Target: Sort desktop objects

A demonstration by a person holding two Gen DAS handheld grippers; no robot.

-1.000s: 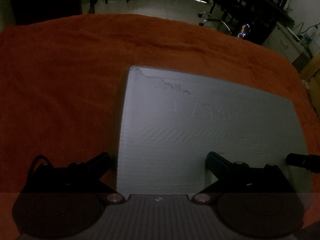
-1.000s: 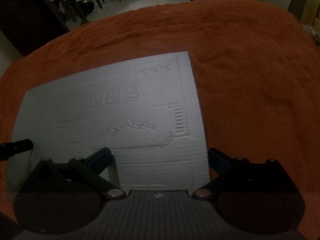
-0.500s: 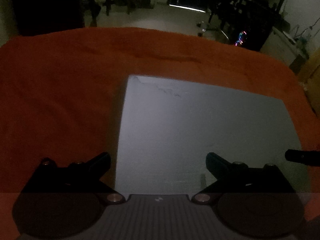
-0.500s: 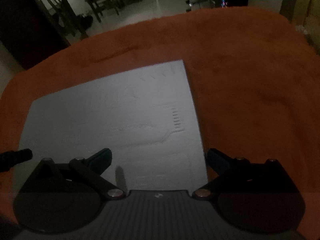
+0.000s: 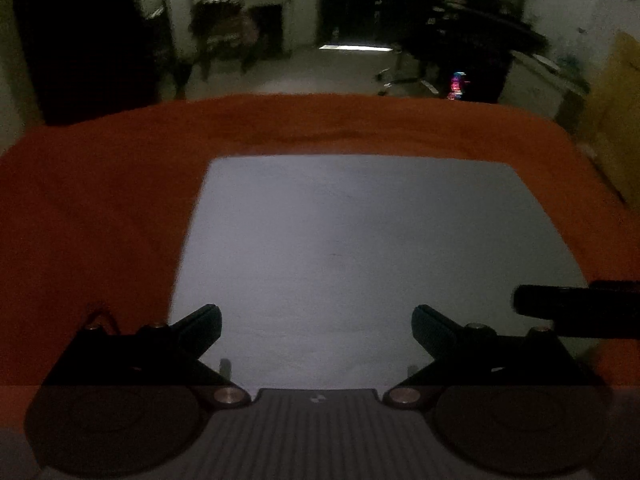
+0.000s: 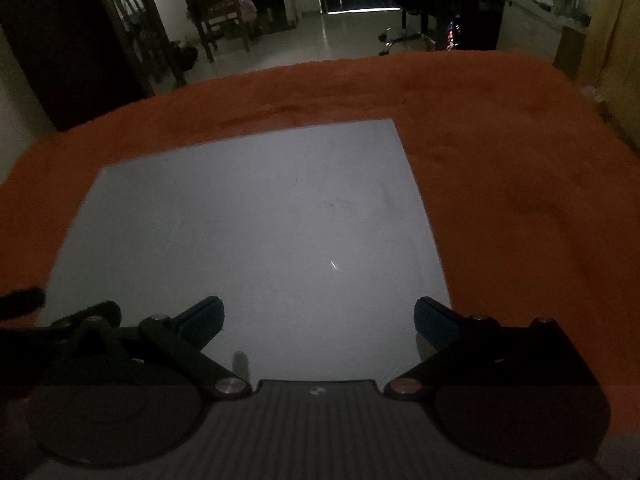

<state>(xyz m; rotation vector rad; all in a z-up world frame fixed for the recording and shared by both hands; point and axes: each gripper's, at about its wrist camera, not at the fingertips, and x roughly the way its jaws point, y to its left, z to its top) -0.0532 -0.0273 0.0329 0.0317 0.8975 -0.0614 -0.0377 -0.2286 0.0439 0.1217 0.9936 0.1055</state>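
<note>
A flat grey mat (image 5: 360,248) lies on the orange cloth (image 5: 92,216) that covers the table. In the right wrist view the same grey mat (image 6: 256,232) fills the middle, its right edge running beside bare orange cloth (image 6: 520,200). My left gripper (image 5: 316,326) hangs open over the mat's near edge, with nothing between its fingers. My right gripper (image 6: 318,320) is open too, above the near right part of the mat. A finger of the right gripper (image 5: 568,304) pokes in at the right of the left wrist view. The picture is dim and blurred.
Beyond the table's far edge is a dark room with wooden chairs (image 6: 212,4), an office chair (image 6: 416,8) and a glowing computer case (image 5: 458,84). A yellowish cabinet (image 5: 616,120) stands to the right of the table.
Both cameras have tilted up and pulled back, so more of the room shows beyond the table. The mat's embossed markings have blurred out of sight. Both grippers stay open.
</note>
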